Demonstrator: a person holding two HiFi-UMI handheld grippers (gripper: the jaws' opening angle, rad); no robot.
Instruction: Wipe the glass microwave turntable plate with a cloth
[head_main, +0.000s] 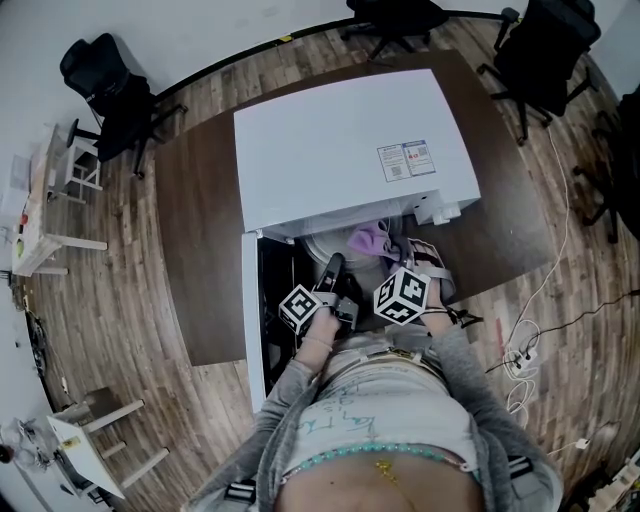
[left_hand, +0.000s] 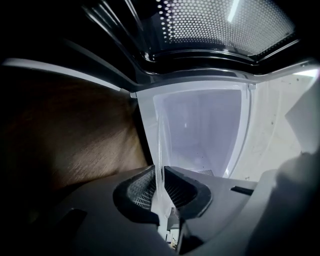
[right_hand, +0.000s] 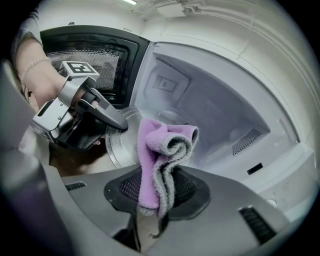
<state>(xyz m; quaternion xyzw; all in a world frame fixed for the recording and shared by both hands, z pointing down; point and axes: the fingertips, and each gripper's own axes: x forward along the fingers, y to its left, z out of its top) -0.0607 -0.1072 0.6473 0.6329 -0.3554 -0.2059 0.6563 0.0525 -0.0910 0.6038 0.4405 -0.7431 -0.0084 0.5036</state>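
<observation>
Glossy glass plate; fluffy cloth (matt wood table)

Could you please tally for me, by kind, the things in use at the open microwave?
microwave: 1
glass turntable plate: 1
purple cloth: 1
grippers, the left gripper and the right gripper: 2
Total: 5

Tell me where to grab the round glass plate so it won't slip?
Its thin rim, coming edge-on from the open-door side. The round clear glass turntable plate is up on edge, so only the rim fits between jaws, as the left gripper pinches it.
</observation>
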